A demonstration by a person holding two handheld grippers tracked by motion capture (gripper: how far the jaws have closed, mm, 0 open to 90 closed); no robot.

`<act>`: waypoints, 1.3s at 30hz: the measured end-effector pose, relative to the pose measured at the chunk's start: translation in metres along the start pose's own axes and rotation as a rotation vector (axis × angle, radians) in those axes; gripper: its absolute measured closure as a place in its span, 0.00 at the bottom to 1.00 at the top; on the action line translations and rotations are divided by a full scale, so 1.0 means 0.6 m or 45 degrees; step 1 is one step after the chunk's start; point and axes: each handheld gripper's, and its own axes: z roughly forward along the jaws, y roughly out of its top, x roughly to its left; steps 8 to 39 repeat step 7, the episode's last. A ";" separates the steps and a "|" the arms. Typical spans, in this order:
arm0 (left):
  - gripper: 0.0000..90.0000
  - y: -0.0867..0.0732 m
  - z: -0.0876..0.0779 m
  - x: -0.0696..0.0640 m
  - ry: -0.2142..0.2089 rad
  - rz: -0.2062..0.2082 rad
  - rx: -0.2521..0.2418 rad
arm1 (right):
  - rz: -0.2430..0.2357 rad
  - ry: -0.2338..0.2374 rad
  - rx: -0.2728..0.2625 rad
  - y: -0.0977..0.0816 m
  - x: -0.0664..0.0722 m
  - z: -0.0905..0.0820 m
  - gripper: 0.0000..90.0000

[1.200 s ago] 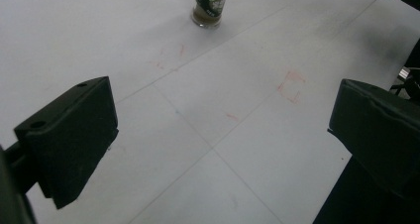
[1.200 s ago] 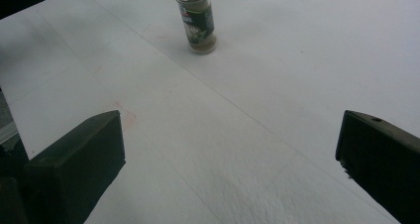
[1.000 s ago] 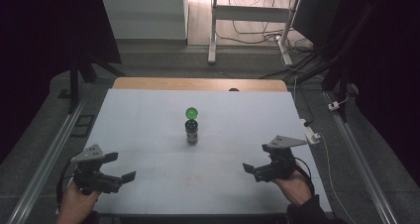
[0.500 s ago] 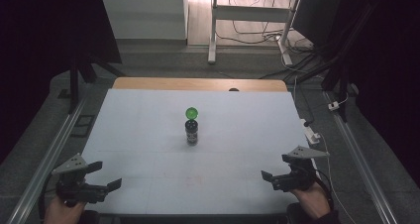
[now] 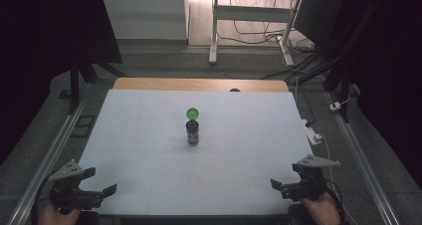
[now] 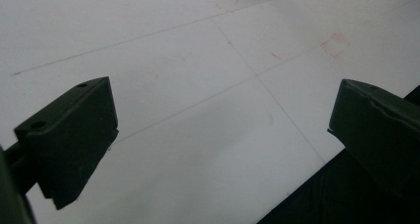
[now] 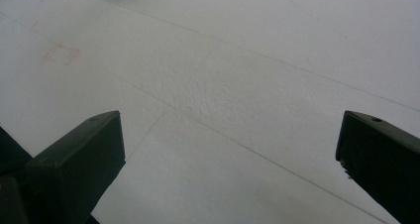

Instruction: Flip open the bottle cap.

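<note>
Jaws spread wide on the left gripper point(image 5: 102, 191), nothing between them but bare white table point(image 5: 149, 135) with thin seam lines and faint reddish marks. Same on the right gripper point(image 5: 277, 185): released, empty, hovering over the near right corner of the table. Well apart from both, upright at the table's middle, a small dark bottle point(image 5: 192, 133) with a pale band around it, print too small to read. Just behind the bottle, a green round cap point(image 5: 192, 113).
</note>
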 end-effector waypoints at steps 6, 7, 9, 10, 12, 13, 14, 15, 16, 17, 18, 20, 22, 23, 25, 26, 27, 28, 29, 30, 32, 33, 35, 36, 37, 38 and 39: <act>0.00 0.000 0.001 -0.001 0.005 -0.004 0.020 | 0.010 -0.005 0.006 -0.004 -0.001 -0.004 0.00; 0.00 0.001 0.001 0.000 0.003 -0.007 0.019 | 0.005 -0.009 0.012 -0.004 -0.001 -0.004 0.00; 0.00 0.001 0.001 0.000 0.003 -0.007 0.019 | 0.005 -0.009 0.012 -0.004 -0.001 -0.004 0.00; 0.00 0.001 0.001 0.000 0.003 -0.007 0.019 | 0.005 -0.009 0.012 -0.004 -0.001 -0.004 0.00; 0.00 0.001 0.001 0.000 0.003 -0.007 0.019 | 0.005 -0.009 0.012 -0.004 -0.001 -0.004 0.00; 0.00 0.001 0.001 0.000 0.003 -0.007 0.019 | 0.005 -0.009 0.012 -0.004 -0.001 -0.004 0.00; 0.00 0.001 0.001 0.000 0.003 -0.007 0.019 | 0.005 -0.009 0.012 -0.004 -0.001 -0.004 0.00; 0.00 0.001 0.001 0.000 0.003 -0.007 0.019 | 0.005 -0.009 0.012 -0.004 -0.001 -0.004 0.00; 0.00 0.001 0.001 0.000 0.003 -0.007 0.019 | 0.005 -0.009 0.012 -0.004 -0.001 -0.004 0.00; 0.00 0.001 0.001 0.000 0.003 -0.007 0.019 | 0.005 -0.009 0.012 -0.004 -0.001 -0.004 0.00; 0.00 0.001 0.001 0.000 0.003 -0.007 0.019 | 0.005 -0.009 0.012 -0.004 -0.001 -0.004 0.00; 0.00 0.001 0.001 0.000 0.003 -0.007 0.019 | 0.005 -0.009 0.012 -0.004 -0.001 -0.004 0.00; 0.00 0.001 0.001 0.000 0.003 -0.007 0.019 | 0.005 -0.009 0.012 -0.004 -0.001 -0.004 0.00; 0.00 0.001 0.001 0.000 0.003 -0.007 0.019 | 0.005 -0.009 0.012 -0.004 -0.001 -0.004 0.00; 0.00 0.001 0.001 0.000 0.003 -0.007 0.019 | 0.005 -0.009 0.012 -0.004 -0.001 -0.004 0.00; 0.00 0.001 0.001 0.000 0.003 -0.007 0.019 | 0.005 -0.009 0.012 -0.004 -0.001 -0.004 0.00; 0.00 0.001 0.001 0.000 0.003 -0.007 0.019 | 0.005 -0.009 0.012 -0.004 -0.001 -0.004 0.00; 0.00 0.001 0.001 0.000 0.003 -0.007 0.019 | 0.005 -0.009 0.012 -0.004 -0.001 -0.004 0.00; 0.00 0.001 0.001 0.000 0.003 -0.007 0.019 | 0.005 -0.009 0.012 -0.004 -0.001 -0.004 0.00; 0.00 0.001 0.001 0.000 0.003 -0.007 0.019 | 0.005 -0.009 0.012 -0.004 -0.001 -0.004 0.00; 0.00 0.001 0.001 0.000 0.003 -0.007 0.019 | 0.005 -0.009 0.012 -0.004 -0.001 -0.004 0.00; 0.00 0.001 0.001 0.000 0.003 -0.007 0.019 | 0.005 -0.009 0.012 -0.004 -0.001 -0.004 0.00; 0.00 0.001 0.001 0.000 0.003 -0.007 0.019 | 0.005 -0.009 0.012 -0.004 -0.001 -0.004 0.00; 0.00 0.001 0.001 0.000 0.003 -0.007 0.019 | 0.005 -0.009 0.012 -0.004 -0.001 -0.004 0.00; 0.00 0.001 0.001 0.000 0.003 -0.007 0.019 | 0.005 -0.009 0.012 -0.004 -0.001 -0.004 0.00; 0.00 0.001 0.001 0.000 0.003 -0.007 0.019 | 0.005 -0.009 0.012 -0.004 -0.001 -0.004 0.00; 0.00 0.001 0.001 0.000 0.003 -0.007 0.019 | 0.005 -0.009 0.012 -0.004 -0.001 -0.004 0.00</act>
